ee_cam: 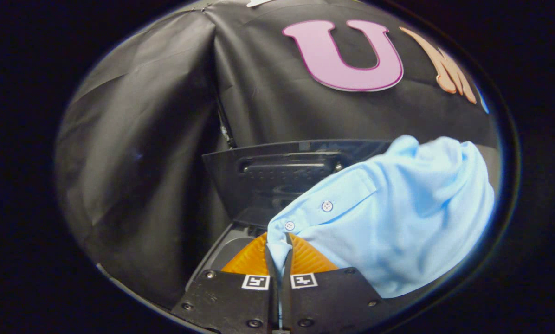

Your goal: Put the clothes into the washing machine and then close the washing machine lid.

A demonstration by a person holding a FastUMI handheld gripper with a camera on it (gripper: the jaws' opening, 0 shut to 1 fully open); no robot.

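A light blue shirt (398, 218) with white buttons hangs bunched from my gripper (279, 253), whose two fingers are shut on a fold of its buttoned edge. The cloth drapes off to the right of the fingers and covers what lies below it there. Just beyond the fingers stands the washing machine's dark lid (282, 176), raised upright with its inner side and handle recess facing me. Part of the machine's grey top rim (222, 253) shows below the lid, left of the fingers. The drum opening is hidden.
Black booth cloth (143, 162) hangs close behind and to the left of the machine, with a vertical fold at the corner beside the lid.
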